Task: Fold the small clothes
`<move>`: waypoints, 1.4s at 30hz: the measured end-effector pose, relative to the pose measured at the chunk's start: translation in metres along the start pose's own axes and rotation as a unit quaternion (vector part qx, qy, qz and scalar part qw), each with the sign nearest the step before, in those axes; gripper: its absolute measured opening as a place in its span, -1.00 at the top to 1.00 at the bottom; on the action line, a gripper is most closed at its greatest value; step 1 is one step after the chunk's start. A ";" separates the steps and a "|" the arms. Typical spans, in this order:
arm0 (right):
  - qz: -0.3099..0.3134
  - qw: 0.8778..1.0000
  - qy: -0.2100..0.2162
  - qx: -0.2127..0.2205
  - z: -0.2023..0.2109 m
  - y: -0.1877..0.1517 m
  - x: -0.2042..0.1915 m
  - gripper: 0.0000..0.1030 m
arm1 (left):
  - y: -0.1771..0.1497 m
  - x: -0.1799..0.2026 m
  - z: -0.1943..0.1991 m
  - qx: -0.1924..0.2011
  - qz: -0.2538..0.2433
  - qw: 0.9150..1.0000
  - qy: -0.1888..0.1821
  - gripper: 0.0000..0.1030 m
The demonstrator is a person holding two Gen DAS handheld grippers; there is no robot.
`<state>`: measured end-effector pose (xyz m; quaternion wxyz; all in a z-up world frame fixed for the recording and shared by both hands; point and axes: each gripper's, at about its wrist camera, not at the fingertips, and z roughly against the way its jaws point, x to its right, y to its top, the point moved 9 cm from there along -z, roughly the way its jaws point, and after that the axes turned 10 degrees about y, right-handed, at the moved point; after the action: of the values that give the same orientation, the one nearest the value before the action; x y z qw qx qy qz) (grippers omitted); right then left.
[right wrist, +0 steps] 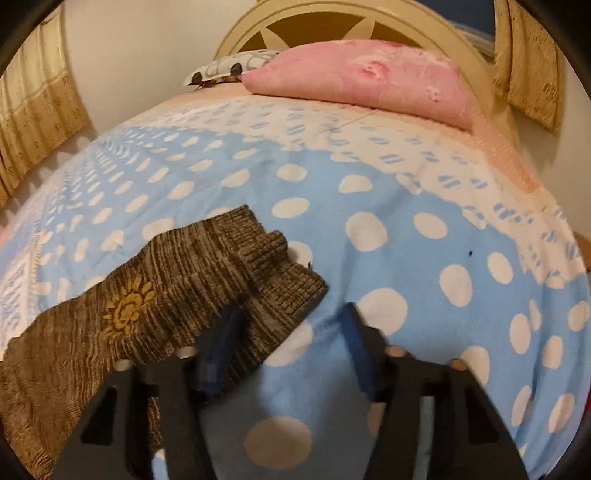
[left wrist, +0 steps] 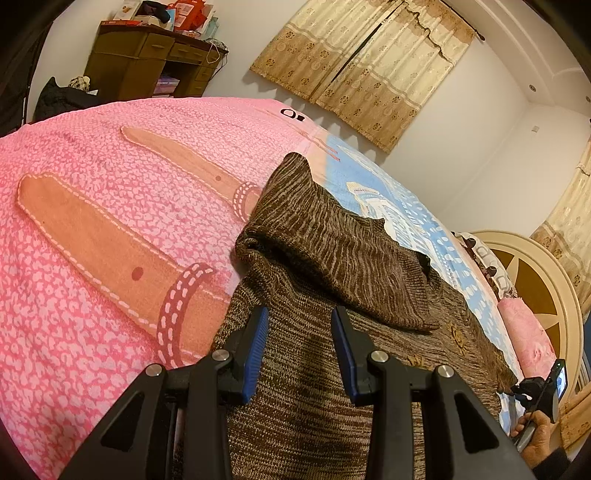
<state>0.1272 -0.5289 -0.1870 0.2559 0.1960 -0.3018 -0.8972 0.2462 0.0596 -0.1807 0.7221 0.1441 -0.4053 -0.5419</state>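
A brown knitted sweater [left wrist: 332, 251] lies spread on the bed, one sleeve folded across its body. My left gripper [left wrist: 301, 312] hovers over the sweater's near part, jaws apart, blue pads [left wrist: 258, 343] gripping nothing. In the right wrist view the sweater [right wrist: 166, 295], with a yellow embroidered flower [right wrist: 127, 310], ends in a ribbed corner. My right gripper [right wrist: 290, 312] stands at that corner with jaws apart. Its left finger rests on the rib knit and its right finger is over bare bedcover. The picture is blurred there. A hand [left wrist: 535, 432] holds the right gripper [left wrist: 517, 391] at the sweater's far right edge.
The bedcover is pink [left wrist: 92, 147] on the left and blue with white dots [right wrist: 406, 240] on the right. A pink pillow [right wrist: 369, 77] leans on the cream headboard [right wrist: 314, 22]. A wooden desk [left wrist: 147, 62] and curtains [left wrist: 369, 66] stand beyond the bed.
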 end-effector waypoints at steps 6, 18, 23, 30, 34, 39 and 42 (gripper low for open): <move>-0.036 0.996 0.081 -0.005 0.012 0.000 0.002 0.79 | -0.001 0.003 0.000 0.001 0.001 1.000 -0.003 0.28; 0.037 0.989 0.142 0.031 0.059 0.014 -0.078 0.83 | -0.001 0.003 0.000 0.001 0.005 1.000 -0.009 0.28; 0.174 0.963 0.201 0.046 0.100 -0.020 -0.193 0.83 | -0.002 0.002 0.001 0.001 0.005 1.000 -0.009 0.27; 0.312 0.907 0.280 0.032 0.132 -0.138 -0.328 0.84 | -0.002 0.001 0.003 0.001 0.006 1.000 -0.014 0.27; 0.360 0.887 0.288 -0.017 0.110 -0.206 -0.352 0.74 | -0.003 0.001 0.004 0.003 0.005 1.000 -0.015 0.26; 0.353 0.866 0.348 -0.072 0.109 -0.214 -0.346 -0.22 | -0.003 0.002 0.003 0.002 0.005 1.000 -0.017 0.25; 0.336 0.870 0.356 -0.053 0.115 -0.187 -0.325 -0.35 | -0.004 0.002 0.003 0.002 0.005 1.000 -0.017 0.24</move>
<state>0.2629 -0.1622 -0.1581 0.6422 0.3748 -0.1898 -0.6412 0.2420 0.0570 -0.1803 0.7174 0.1349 -0.4193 -0.5398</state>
